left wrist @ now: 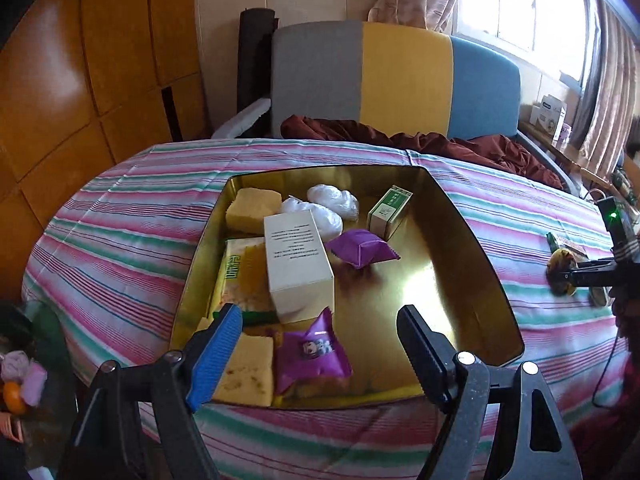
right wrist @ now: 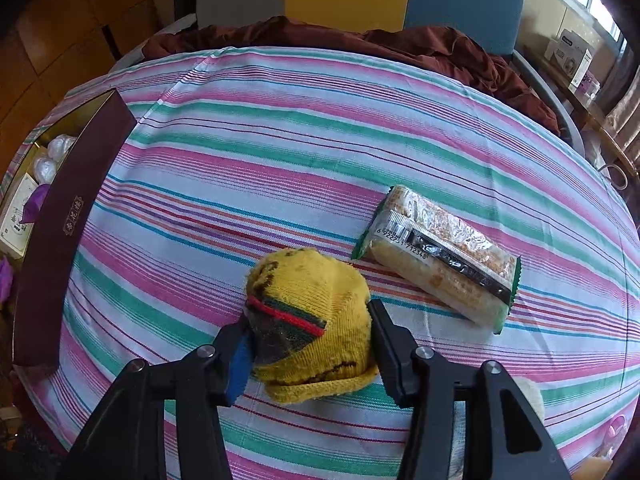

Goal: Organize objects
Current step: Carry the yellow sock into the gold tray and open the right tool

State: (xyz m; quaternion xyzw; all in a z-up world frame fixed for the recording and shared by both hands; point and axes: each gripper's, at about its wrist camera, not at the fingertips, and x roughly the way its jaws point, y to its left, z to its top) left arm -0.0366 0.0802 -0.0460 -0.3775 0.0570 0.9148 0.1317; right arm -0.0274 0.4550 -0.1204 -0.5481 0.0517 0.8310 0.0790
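My right gripper [right wrist: 310,344]: jaws closed against a balled yellow sock [right wrist: 308,320] resting on the striped tablecloth [right wrist: 248,128]; wrapped snack bar [right wrist: 440,256] just beyond. My left gripper [left wrist: 320,344]: jaws wide apart, holding nothing, over the gold tray [left wrist: 460,248]; purple packet [left wrist: 312,356] nearest, white box [left wrist: 298,264] mid-tray, green carton [left wrist: 390,212] farthest.

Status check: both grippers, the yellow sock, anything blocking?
Left gripper open, empty, over gold box. Right gripper shut on yellow sock. Snack pack beside sock, clear.
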